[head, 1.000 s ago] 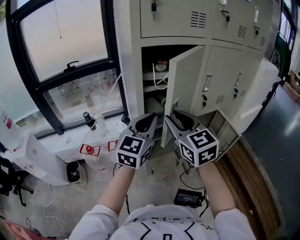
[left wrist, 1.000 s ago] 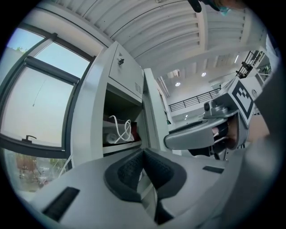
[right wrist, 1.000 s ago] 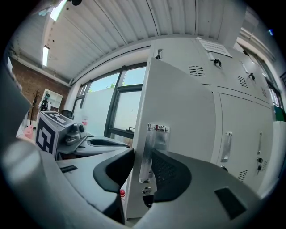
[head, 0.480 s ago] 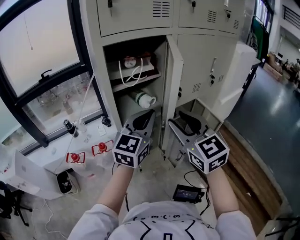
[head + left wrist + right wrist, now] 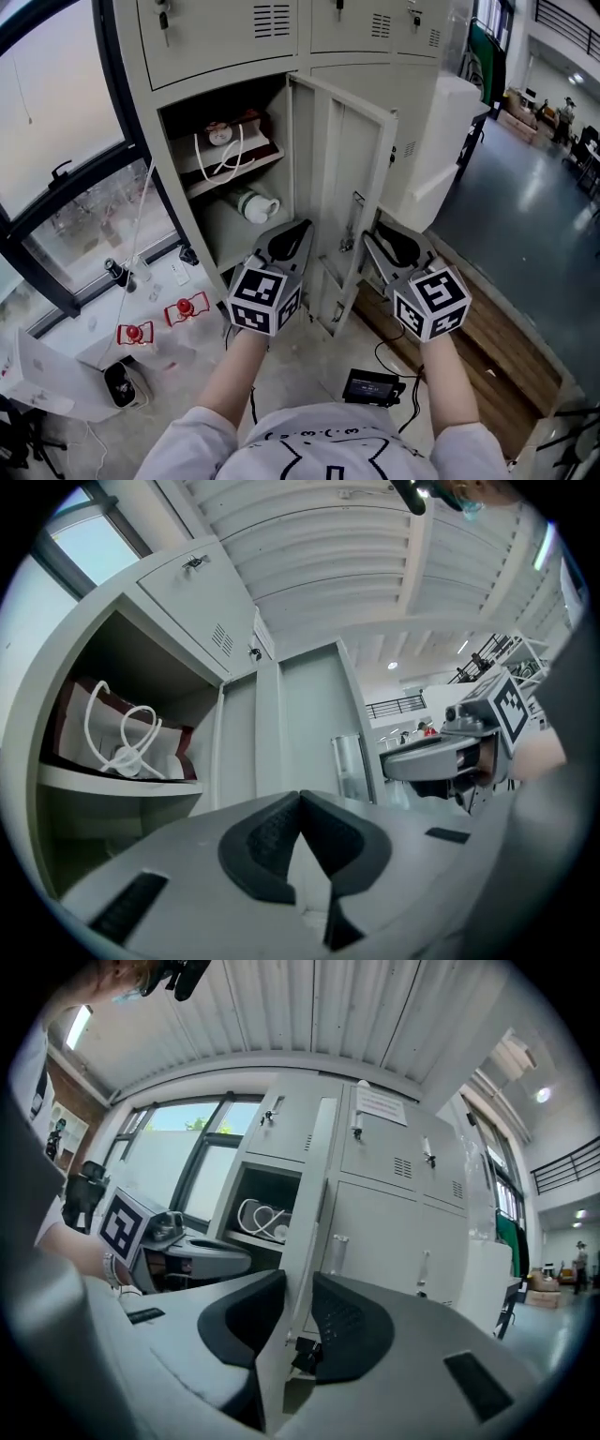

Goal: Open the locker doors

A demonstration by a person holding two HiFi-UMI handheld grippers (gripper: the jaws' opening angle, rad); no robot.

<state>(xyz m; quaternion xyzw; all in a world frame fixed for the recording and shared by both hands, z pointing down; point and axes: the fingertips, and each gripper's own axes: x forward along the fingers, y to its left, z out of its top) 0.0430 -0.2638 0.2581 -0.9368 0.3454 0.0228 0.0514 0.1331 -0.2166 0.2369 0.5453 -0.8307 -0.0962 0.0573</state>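
The grey locker bank (image 5: 225, 33) has one lower door (image 5: 342, 178) swung wide open. Its free edge (image 5: 302, 1241) runs between the pads of my right gripper (image 5: 377, 238) (image 5: 300, 1288), whose jaws are closing and touch it on both sides. My left gripper (image 5: 298, 230) (image 5: 300, 799) hovers in front of the open compartment, shut with nothing in it. Inside, a white bag with rope handles (image 5: 225, 141) (image 5: 127, 747) sits on the shelf, and a white roll (image 5: 253, 202) lies below. The neighbouring doors (image 5: 412, 103) stay closed.
A big window (image 5: 56, 141) stands to the left. On the floor lie two red items (image 5: 186, 307), a black bin (image 5: 120, 382), a black device with a cable (image 5: 372, 386) and wooden boards (image 5: 487, 347) at the right. A white cabinet (image 5: 450, 141) stands beyond the lockers.
The locker door has swung from partly open to wide open with the right gripper at its edge. The view has shifted left and closer; the left gripper stays alongside.
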